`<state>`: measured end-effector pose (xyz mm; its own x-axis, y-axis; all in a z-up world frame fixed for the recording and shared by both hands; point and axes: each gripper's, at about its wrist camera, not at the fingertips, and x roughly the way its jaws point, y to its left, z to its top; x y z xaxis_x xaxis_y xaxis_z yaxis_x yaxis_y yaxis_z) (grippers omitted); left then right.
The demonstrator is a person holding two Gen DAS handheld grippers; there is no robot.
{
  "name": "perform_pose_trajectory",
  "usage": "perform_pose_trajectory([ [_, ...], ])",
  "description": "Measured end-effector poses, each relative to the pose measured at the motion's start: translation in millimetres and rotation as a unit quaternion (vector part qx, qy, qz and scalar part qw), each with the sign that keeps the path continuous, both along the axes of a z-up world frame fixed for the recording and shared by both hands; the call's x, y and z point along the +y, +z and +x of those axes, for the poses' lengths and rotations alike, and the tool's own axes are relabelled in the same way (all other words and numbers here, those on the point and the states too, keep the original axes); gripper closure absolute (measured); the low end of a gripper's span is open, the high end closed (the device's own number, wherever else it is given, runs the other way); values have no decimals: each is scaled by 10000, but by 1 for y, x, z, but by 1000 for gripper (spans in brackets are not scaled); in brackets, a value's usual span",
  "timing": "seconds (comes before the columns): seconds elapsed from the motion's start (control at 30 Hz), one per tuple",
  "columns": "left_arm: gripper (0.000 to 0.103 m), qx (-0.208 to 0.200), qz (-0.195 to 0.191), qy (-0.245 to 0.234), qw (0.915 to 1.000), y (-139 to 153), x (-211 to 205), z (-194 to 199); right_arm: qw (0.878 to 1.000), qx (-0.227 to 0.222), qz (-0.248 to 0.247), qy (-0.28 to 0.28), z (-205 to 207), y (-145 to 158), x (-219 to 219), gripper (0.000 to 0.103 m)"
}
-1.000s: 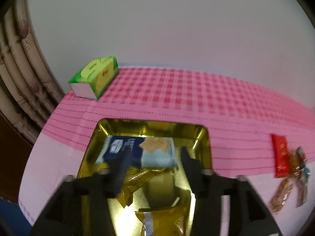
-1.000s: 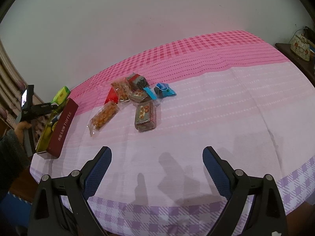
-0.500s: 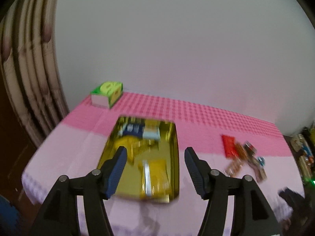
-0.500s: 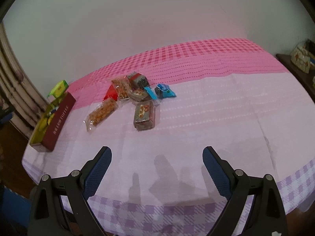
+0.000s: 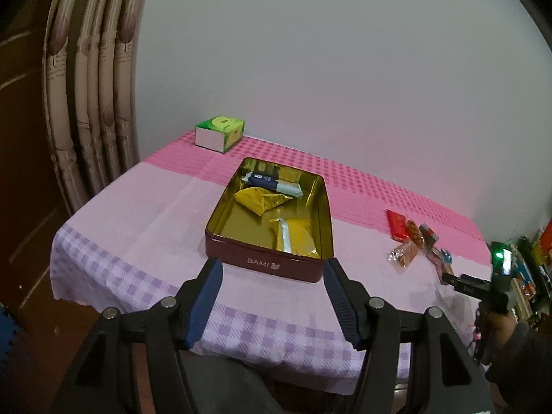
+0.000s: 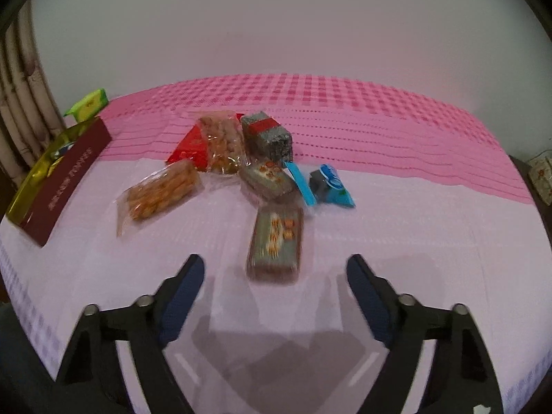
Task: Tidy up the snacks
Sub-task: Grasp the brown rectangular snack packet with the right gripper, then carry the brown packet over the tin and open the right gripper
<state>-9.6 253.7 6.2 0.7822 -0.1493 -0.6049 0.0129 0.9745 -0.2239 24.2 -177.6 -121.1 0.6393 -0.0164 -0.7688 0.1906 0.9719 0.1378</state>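
A maroon tin with a gold inside (image 5: 265,265) sits on the pink cloth; it holds a blue-white packet (image 5: 272,183) and two yellow packets (image 5: 262,200). My left gripper (image 5: 272,298) is open and empty, pulled back at the table's near edge in front of the tin. A pile of snack packets (image 6: 241,158) lies mid-table, also in the left wrist view (image 5: 412,245). My right gripper (image 6: 274,293) is open and empty, just short of a grey-brown packet (image 6: 276,241). The tin shows at the left in the right wrist view (image 6: 65,176).
A green tissue box (image 5: 220,134) stands at the far corner by the curtain (image 5: 93,96); it also shows in the right wrist view (image 6: 88,107). The wall runs behind the table. The other hand-held gripper (image 5: 483,286) shows at the right. Cluttered shelf items (image 5: 531,265) lie beyond.
My left gripper has pulled up and back from over the tin to the table's near edge. My right gripper has moved forward toward the snack pile.
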Motion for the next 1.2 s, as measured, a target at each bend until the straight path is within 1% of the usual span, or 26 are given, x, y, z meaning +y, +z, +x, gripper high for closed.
perform_pose_trajectory([
  [0.07, 41, 42, -52, -54, 10000, -3, -1, 1, 9999, 105, -30, 26, 11, -4, 1, 40],
  [0.13, 41, -4, -105, -166, 9998, -1, -2, 0, 9996, 292, -45, -41, 21, -12, 1, 53],
  [0.17, 41, -37, -102, -178, 9998, 0, -3, -1, 9996, 221, -124, -83, 22, -11, 1, 75],
  [0.23, 41, -92, -115, -193, 9997, 2, -2, -3, 9997, 218, -67, -124, 21, -10, 2, 75],
  [0.27, 41, -114, -125, -196, 9997, 3, -2, -4, 9997, 179, -114, -99, 19, -8, 4, 76],
  [0.33, 41, -144, -146, -187, 9996, 4, -1, -5, 9991, 153, -394, -24, 11, -1, 10, 76],
  [0.37, 41, -146, -152, -181, 9996, 4, 0, -5, 9989, 151, -447, -12, 9, 1, 11, 76],
  [0.47, 41, -198, -136, -125, 9996, 7, 0, -8, 9981, 133, -552, -235, -1, 14, -2, 76],
  [0.63, 41, -230, 93, 171, 9995, 10, 0, -12, 9960, -10, -753, -474, -7, 54, -14, 76],
  [0.77, 41, -165, 135, 413, 9989, 9, 6, -14, 9942, -231, -888, -565, -2, 95, -13, 76],
  [0.9, 41, -66, 134, 557, 9983, 7, 11, -14, 9912, -472, -1114, -529, 9, 140, 4, 76],
  [1.07, 41, -68, 146, 562, 9983, 6, 11, -15, 9883, -778, -1238, -425, 23, 192, 31, 76],
  [1.17, 41, -43, 146, 582, 9982, 5, 11, -13, 9869, -938, -1276, -319, 31, 217, 50, 76],
  [1.2, 41, -28, 141, 589, 9982, 5, 12, -13, 9864, -970, -1294, -288, 32, 221, 55, 76],
])
